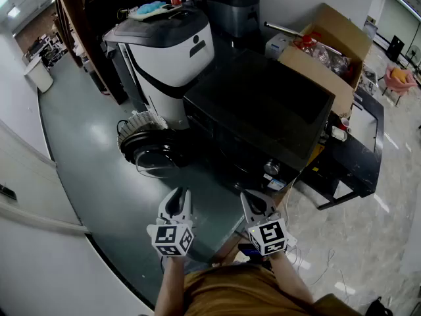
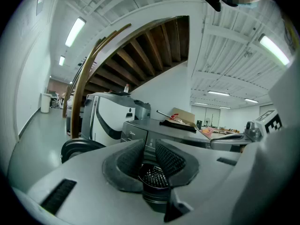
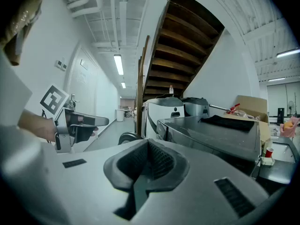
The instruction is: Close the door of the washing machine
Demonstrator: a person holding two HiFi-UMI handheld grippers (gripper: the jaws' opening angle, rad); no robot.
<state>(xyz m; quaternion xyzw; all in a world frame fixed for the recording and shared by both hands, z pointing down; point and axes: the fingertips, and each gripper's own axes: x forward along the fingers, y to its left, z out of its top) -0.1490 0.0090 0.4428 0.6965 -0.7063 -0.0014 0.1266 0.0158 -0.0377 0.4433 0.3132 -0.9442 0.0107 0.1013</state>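
The left gripper is held low, close to the person's body. Its jaws stand a narrow slit apart with nothing between them. Just to its right, the right gripper has its pads together and is also empty. Both aim slightly downward toward the washing machine, a dark box on the floor just beyond them.

Its door hangs open at the machine's near-left corner, low down, beyond and a little left of the left gripper and well apart from both tools. Farther left stands a white appliance. A cardboard box sits at the far right.

From here, 3 things could go wrong:
- A push that lands on the door's bulging glass centre would probably slide off the curved surface.
- A push close to the hinge would give poor leverage, and the door might stop short of the latch.
- A soft push might let the door rebound instead of clicking shut.

The door is round, so it has no real long axis. It appears to stand upright on a vertical hinge line, swung out leftward from the machine's front. I cannot tell its exact opening angle or which way its inner face points.
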